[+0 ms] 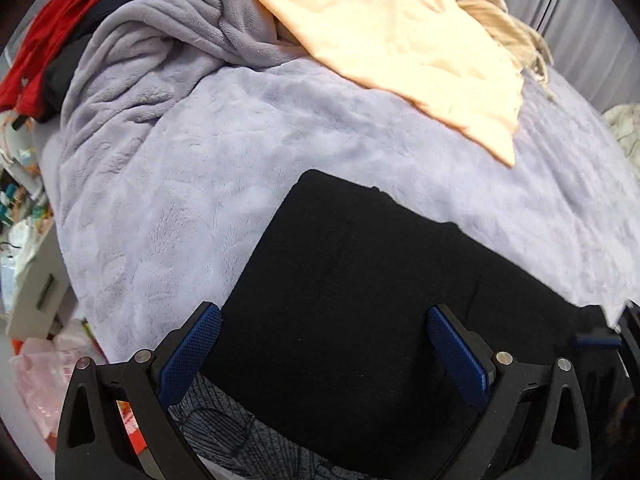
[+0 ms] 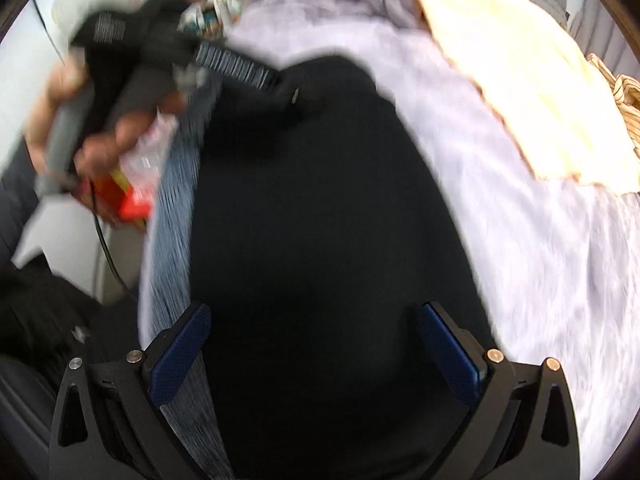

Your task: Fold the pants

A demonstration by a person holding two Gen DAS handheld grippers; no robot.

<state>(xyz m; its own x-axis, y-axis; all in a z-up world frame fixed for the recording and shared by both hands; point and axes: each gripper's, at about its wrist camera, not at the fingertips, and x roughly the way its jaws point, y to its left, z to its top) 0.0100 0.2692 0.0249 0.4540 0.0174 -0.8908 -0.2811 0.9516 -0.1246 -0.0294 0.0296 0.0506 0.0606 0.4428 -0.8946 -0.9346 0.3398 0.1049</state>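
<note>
Black pants (image 1: pixel 352 280) lie flat on a lavender fleece blanket (image 1: pixel 180 184), folded into a dark slab. My left gripper (image 1: pixel 324 316) is open and empty, its blue pads above the near part of the pants. In the right wrist view, which is motion-blurred, my right gripper (image 2: pixel 314 314) is open and empty over the pants (image 2: pixel 320 220). The left gripper (image 2: pixel 236 66) shows there at the top left, held in a hand, near the pants' far corner. A blue pad of the right gripper (image 1: pixel 596 338) shows at the right edge of the left wrist view.
A peach cloth (image 1: pixel 392 48) lies on the blanket behind the pants, with a cream knit item (image 1: pixel 492 20) beyond it. Red and dark clothes (image 1: pixel 52 36) pile at the far left. A grey patterned sheet (image 1: pixel 224 432) hangs at the bed's near edge. Clutter and a red box (image 2: pixel 132 200) are on the floor.
</note>
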